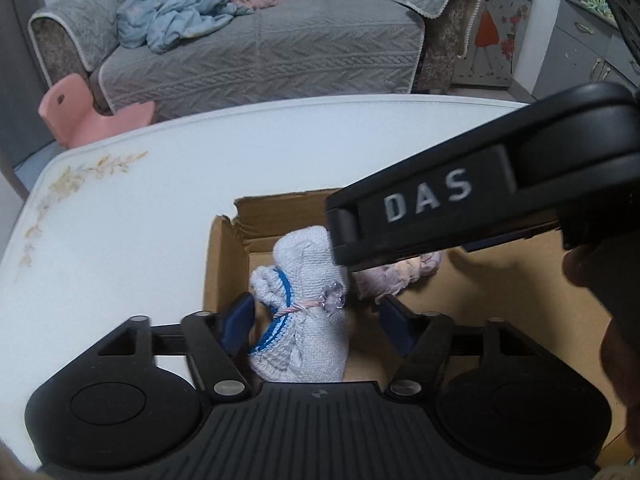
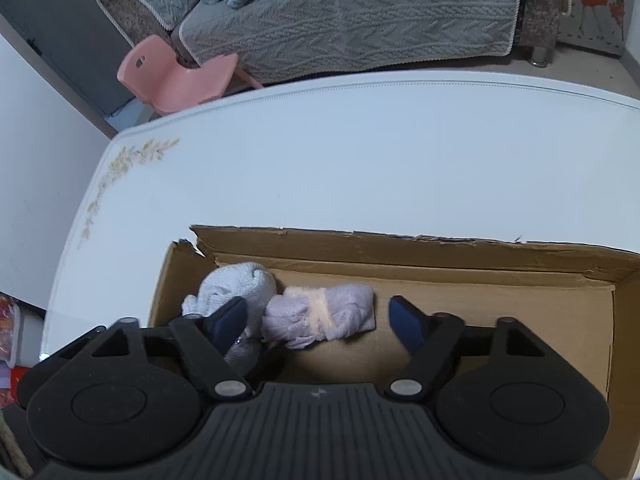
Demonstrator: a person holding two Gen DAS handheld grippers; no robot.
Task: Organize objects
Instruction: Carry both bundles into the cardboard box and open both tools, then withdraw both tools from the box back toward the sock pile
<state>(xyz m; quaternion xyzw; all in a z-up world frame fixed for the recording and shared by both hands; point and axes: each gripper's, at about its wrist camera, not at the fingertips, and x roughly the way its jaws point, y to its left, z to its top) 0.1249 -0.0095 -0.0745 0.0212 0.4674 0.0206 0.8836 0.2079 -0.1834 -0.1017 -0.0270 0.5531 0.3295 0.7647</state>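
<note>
Because both bundles belong together, the white sock roll (image 1: 304,320) lies in the cardboard box's (image 2: 400,252) left corner, touching the lilac sock roll (image 2: 320,314) beside it: two rolls, one box, on the white table (image 2: 320,160). Each roll lies between spread, non-pressing jaws, the left gripper (image 1: 316,320) and right gripper (image 2: 320,320) holding nothing, apparently releasing.

Both tongs point steeply downward with their jaws apart. The left tongs (image 1: 316,316) stand open, pads clear on either side. The right tongs (image 2: 318,318) are open too, and their black body crosses the left wrist view at upper right.
</note>
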